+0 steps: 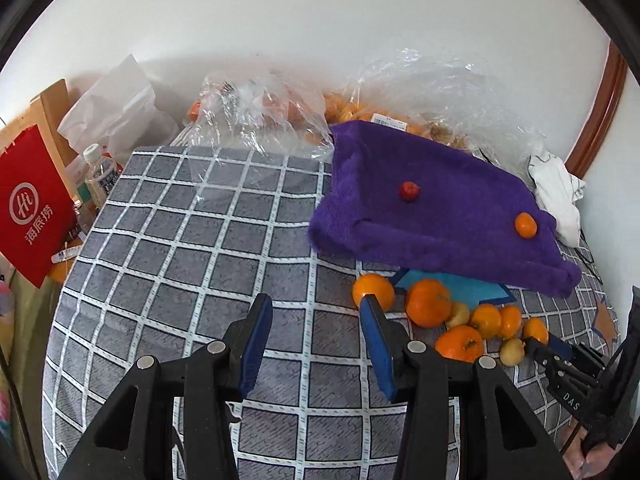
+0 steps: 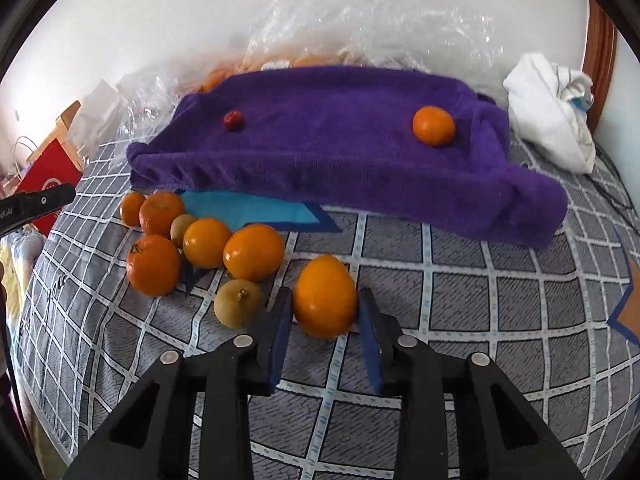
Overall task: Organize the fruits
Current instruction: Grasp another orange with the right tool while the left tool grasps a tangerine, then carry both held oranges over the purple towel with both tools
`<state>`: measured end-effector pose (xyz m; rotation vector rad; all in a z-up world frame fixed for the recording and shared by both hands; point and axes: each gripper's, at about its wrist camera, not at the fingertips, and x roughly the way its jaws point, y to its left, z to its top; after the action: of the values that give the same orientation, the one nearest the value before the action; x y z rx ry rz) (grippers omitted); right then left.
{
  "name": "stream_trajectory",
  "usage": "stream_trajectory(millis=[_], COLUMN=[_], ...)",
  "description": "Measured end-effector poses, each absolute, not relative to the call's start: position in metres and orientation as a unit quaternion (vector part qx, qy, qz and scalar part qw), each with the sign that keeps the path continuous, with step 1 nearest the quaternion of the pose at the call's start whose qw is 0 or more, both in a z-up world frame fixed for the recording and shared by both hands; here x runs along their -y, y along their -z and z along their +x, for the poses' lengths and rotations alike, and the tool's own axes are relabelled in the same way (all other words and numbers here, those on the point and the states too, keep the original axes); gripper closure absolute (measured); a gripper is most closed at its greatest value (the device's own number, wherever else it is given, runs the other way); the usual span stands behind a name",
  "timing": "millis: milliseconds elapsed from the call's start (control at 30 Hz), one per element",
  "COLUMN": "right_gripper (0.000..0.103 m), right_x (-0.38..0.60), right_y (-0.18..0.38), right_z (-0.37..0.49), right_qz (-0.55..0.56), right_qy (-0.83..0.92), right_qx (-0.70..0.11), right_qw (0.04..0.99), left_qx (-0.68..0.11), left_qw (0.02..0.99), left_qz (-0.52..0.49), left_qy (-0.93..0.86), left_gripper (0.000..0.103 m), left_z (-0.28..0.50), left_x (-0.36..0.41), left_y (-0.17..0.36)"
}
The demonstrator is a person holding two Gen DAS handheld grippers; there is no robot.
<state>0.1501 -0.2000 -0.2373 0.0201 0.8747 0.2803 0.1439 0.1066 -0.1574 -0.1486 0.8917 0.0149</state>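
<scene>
Several oranges (image 2: 253, 252) and two small yellow-green fruits (image 2: 239, 307) lie in a cluster on the grey checked bedspread (image 2: 460, 300). A purple towel (image 2: 340, 140) lies behind them with one small orange (image 2: 433, 125) and one small red fruit (image 2: 233, 120) on it. My right gripper (image 2: 325, 307) has its jaws against both sides of an orange (image 2: 325, 297) resting on the bedspread. My left gripper (image 1: 316, 312) is open and empty over the bedspread, left of the cluster (image 1: 428, 302). The right gripper's tip shows in the left wrist view (image 1: 538, 346) by the cluster.
Clear plastic bags of fruit (image 1: 264, 116) lie behind the towel by the white wall. A white cloth (image 2: 556, 120) lies at the right. A red paper bag (image 1: 34, 208) and a bottle (image 1: 100, 176) stand off the bed's left edge.
</scene>
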Motion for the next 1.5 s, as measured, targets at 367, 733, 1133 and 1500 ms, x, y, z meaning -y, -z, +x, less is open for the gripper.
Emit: stream_trajectory(millis=[367,733,1133,1500], right_gripper=[0.071,0.071,0.071,0.070], right_x=[0.250,0.260,0.258,0.264], right_y=[0.231,0.244,0.249,0.249], right_z=[0.149,0.153,0.156,0.157], right_qz=[0.012,0.029,0.020,0.039], right_qy=[-0.086,-0.082,-0.073,-0.084], right_qx=[-0.385,-0.381,-0.391,-0.390], right_qw=[0.919,0.920,0.917,0.916], left_qx=[-0.452,-0.422,-0.417,-0.411], left_qw=[0.886,0.902,0.905,0.902], left_qz=[-0.098,-0.090,-0.085,-0.131], left_qy=[0.017,-0.014,0.011,0.021], left_gripper=[0.060,0.073,0.072,0.072], left_z=[0.170,0.172,0.129,0.130], left_x=[-0.080,-0.076,-0.086,-0.098], left_y=[0.194,0.195,0.206,0.208])
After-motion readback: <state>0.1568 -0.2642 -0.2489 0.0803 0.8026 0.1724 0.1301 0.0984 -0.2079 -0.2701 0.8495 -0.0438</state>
